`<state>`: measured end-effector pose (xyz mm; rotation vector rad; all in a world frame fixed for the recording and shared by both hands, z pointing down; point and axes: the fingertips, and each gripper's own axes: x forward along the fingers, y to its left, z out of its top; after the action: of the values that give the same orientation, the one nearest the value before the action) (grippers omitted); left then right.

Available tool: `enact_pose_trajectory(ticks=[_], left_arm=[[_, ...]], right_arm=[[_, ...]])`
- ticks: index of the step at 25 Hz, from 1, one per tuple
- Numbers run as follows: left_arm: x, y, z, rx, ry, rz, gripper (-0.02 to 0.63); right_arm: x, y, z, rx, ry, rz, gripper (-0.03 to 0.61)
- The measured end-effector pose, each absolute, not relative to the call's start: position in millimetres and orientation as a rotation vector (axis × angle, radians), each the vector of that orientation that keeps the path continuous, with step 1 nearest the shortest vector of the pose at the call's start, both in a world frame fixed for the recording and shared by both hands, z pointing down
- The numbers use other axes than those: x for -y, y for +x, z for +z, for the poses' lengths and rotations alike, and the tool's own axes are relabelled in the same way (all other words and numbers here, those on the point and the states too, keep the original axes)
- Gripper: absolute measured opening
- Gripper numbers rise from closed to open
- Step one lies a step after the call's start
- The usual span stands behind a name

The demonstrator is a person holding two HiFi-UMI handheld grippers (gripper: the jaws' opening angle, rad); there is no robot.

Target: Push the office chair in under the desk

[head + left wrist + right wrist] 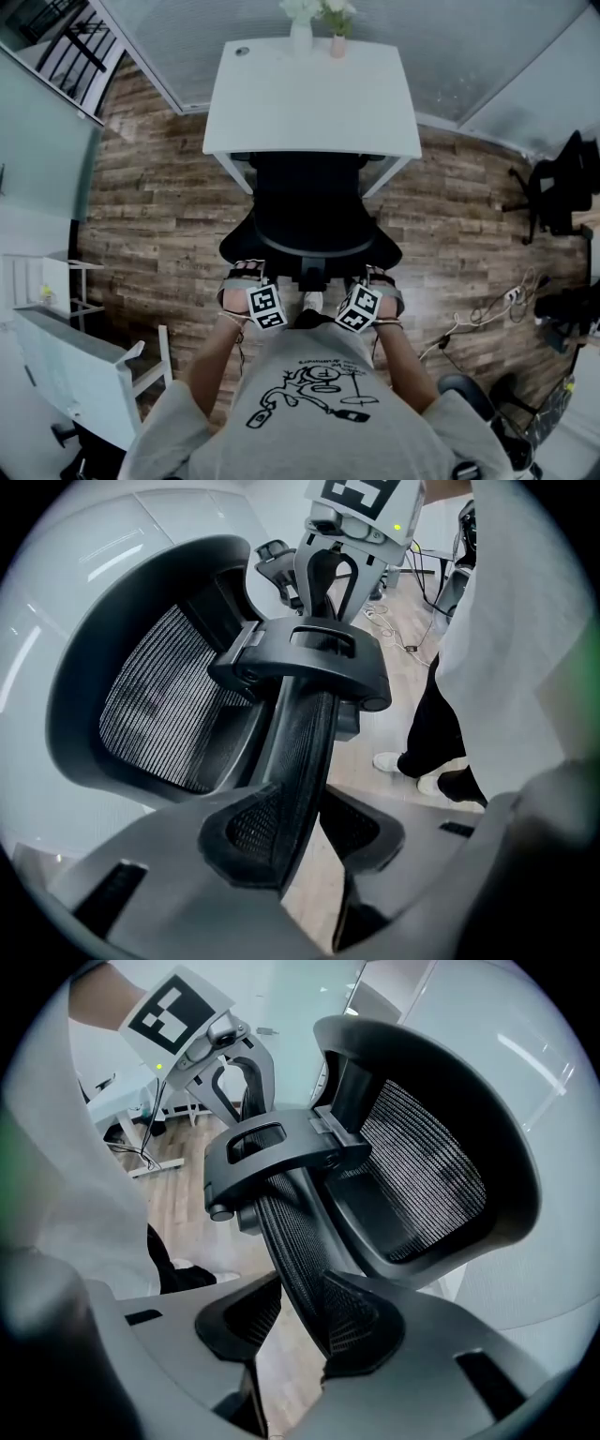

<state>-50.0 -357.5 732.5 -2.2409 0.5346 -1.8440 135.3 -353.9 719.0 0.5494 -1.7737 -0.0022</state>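
Note:
A black mesh office chair (309, 211) stands with its seat partly under the white desk (309, 94), its back toward me. My left gripper (246, 272) holds the left side of the backrest's top edge and my right gripper (380, 277) holds the right side. In the left gripper view the jaws (305, 822) close on the mesh backrest rim (305, 752), with the headrest (155, 705) beyond. In the right gripper view the jaws (300, 1312) clamp the same rim (295, 1241) from the other side, near the headrest (422, 1176).
Two vases (301, 33) with flowers stand at the desk's far edge. White furniture (84, 366) sits at lower left. Cables and a power strip (487, 309) lie on the wood floor at right, near another black chair (562, 187). Glass walls close the corner behind the desk.

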Motion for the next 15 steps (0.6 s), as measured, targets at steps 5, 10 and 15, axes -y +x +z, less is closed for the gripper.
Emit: enact_pose_trajectory(ticks=[5,10,15], left_arm=[[370,-53,733,-0.547,-2.23,-1.855,0.127],[380,-57,733,-0.566,-2.22,-1.865,0.129],[388,-66,734,-0.602,-2.208,-1.866,0.129]], right_arm=[[368,133,719,1.773,0.549,-0.014,0.147],[376,130,720,1.773,0.545,-0.012,0.147],[382,121,720,1.784,0.549,-0.022,0.147]])
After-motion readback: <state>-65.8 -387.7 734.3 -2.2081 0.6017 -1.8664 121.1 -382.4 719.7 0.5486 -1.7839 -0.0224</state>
